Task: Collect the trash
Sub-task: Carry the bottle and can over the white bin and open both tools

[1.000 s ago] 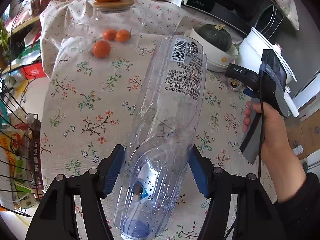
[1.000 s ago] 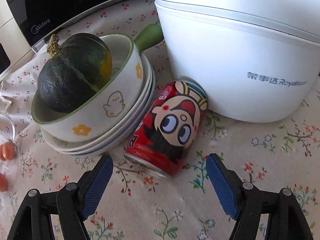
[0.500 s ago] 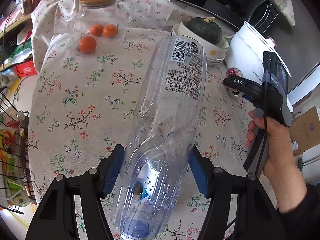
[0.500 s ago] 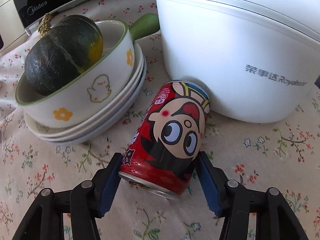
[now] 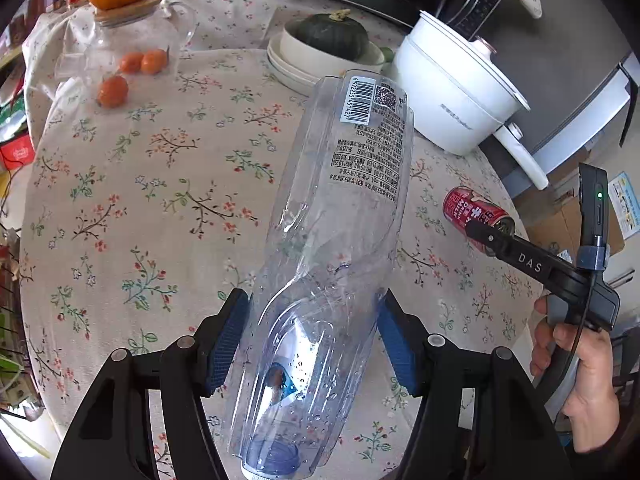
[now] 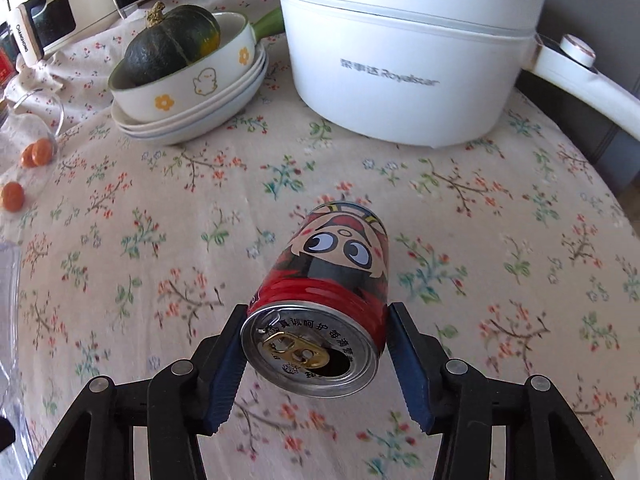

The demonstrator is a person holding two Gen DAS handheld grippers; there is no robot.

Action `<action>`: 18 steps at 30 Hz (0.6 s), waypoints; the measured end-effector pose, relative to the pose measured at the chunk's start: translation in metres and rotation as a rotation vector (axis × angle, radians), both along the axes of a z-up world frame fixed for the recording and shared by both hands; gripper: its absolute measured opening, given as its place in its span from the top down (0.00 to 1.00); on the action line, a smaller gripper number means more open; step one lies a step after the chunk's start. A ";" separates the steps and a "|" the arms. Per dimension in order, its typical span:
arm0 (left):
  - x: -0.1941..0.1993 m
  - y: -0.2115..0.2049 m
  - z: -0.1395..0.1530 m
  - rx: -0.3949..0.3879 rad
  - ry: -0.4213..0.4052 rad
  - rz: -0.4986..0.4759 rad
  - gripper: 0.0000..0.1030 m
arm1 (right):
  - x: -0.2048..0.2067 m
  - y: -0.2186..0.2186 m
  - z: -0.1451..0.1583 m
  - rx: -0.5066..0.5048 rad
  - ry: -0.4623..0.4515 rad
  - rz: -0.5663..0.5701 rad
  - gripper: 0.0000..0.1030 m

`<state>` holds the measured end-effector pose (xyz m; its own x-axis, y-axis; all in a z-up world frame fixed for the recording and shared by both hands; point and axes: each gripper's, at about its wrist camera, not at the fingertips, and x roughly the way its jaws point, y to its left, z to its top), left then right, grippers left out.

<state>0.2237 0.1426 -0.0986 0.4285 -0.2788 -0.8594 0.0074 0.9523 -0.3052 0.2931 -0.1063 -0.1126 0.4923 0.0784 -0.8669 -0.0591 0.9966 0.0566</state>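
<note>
Your left camera looks down along its fingers at the far table (image 5: 152, 184). Your right camera looks down too, much nearer the cloth. Both see the white pot (image 5: 452, 92) (image 6: 404, 64) and the green pumpkin (image 5: 332, 36) (image 6: 172, 44).

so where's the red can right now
The red can sits clamped in the right gripper, lifted over the floral tablecloth, in front of the white cooker.

each tool (image 6: 316, 364) has black linkage arms, silver rivets, blue ribbed pads; "das" lettering on one.
</note>
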 end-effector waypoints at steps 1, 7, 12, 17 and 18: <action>-0.002 -0.007 0.002 0.007 -0.006 -0.016 0.35 | -0.006 -0.006 0.003 0.005 0.006 0.001 0.44; -0.012 -0.050 0.010 0.006 -0.022 -0.091 0.35 | -0.045 -0.037 0.010 0.013 0.018 0.016 0.44; -0.024 -0.089 0.015 -0.011 -0.025 -0.165 0.35 | -0.085 -0.071 0.021 0.009 0.028 0.019 0.44; -0.038 -0.126 0.019 -0.009 -0.035 -0.243 0.35 | -0.119 -0.106 0.032 0.018 0.023 -0.013 0.44; -0.040 -0.133 0.019 -0.009 -0.036 -0.255 0.35 | -0.125 -0.112 0.034 0.016 0.022 -0.019 0.44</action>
